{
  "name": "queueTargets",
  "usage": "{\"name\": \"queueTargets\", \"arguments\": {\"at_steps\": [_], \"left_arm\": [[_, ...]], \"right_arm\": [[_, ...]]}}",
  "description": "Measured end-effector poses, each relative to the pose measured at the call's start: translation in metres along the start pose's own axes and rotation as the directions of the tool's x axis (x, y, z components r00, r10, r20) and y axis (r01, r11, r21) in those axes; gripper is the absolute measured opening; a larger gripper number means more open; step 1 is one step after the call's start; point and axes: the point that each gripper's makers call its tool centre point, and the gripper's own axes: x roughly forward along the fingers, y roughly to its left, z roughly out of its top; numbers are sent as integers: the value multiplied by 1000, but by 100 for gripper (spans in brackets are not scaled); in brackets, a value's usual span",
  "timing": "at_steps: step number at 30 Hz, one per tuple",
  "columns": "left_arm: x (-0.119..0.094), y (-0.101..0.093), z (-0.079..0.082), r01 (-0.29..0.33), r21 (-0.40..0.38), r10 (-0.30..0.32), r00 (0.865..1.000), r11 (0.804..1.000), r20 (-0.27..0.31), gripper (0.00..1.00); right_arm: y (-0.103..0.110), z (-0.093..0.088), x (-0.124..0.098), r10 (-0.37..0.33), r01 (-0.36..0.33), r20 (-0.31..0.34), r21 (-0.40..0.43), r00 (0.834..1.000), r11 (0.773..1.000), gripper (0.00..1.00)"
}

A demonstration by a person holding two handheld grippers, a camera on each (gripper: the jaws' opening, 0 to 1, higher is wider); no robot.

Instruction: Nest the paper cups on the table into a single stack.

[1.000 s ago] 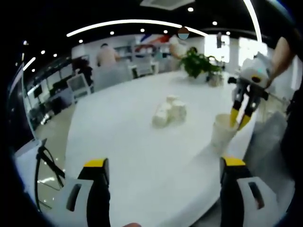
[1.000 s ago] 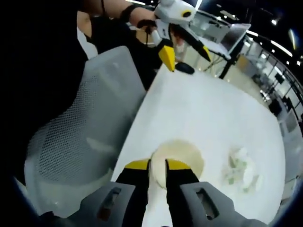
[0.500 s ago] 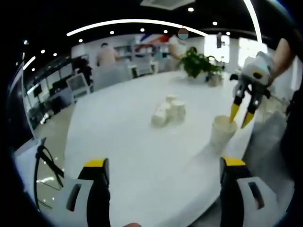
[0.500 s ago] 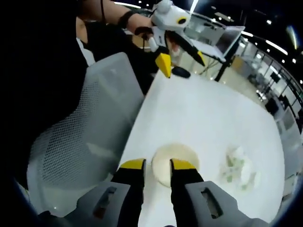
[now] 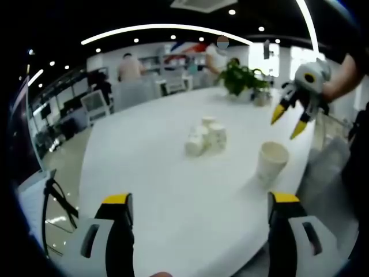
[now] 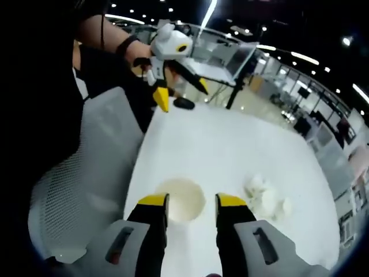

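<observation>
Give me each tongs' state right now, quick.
Left tongs: open, holding nothing.
Right tongs: open, holding nothing, above the upright paper cup.

One upright cup stack (image 5: 271, 163), one cluster of loose cups (image 5: 205, 137), count unclear.

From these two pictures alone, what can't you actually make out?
- Cluster of paper cups: small and blurred in both views; their number is unclear.
- Upright cup: whether it is one cup or several nested is too blurred to say; in the right gripper view the fingers border it.
- Potted plant: its pot is blurred.
</observation>
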Motion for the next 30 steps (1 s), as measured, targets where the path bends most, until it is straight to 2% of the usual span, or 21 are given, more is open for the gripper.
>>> {"name": "queueTargets", "arguments": {"at_steps": [3, 6, 9, 12, 13, 23, 28, 30], "left_arm": [[0, 0, -1, 3, -2, -3, 1000, 1000, -2, 97], [0, -1, 0, 5, -3, -5, 1000, 1000, -2, 97], [-1, 0, -1, 5, -7, -5, 1000, 1000, -2, 97], [-1, 0, -1, 6, -5, -6, 1000, 1000, -3, 97], [-1, 1, -1, 6, -4, -6, 1000, 1000, -2, 97], [-1, 0, 0, 8, -15, -8, 1000, 1000, 0, 97], [-1, -1, -1, 10, -25, -10, 1000, 1000, 1, 97], [-1, -1, -2, 11, -22, -11, 1000, 1000, -3, 97]], "right_arm": [[-16, -7, -6, -73, 71, 21, 97, 997, 993, 37], [-34, -24, -15, -142, 134, 23, 213, 990, 968, 40], [-41, -33, -22, -182, 167, 25, 285, 983, 944, 42], [-53, -47, -30, -215, 203, 10, 296, 977, 933, 43], [-56, -49, -35, -232, 217, 8, 321, 973, 922, 43], [-82, -75, -55, -315, 303, -28, 371, 949, 878, 52], [-87, -83, -56, -327, 315, -36, 387, 944, 867, 63], [-90, -84, -55, -334, 321, -37, 395, 942, 861, 73]]}}
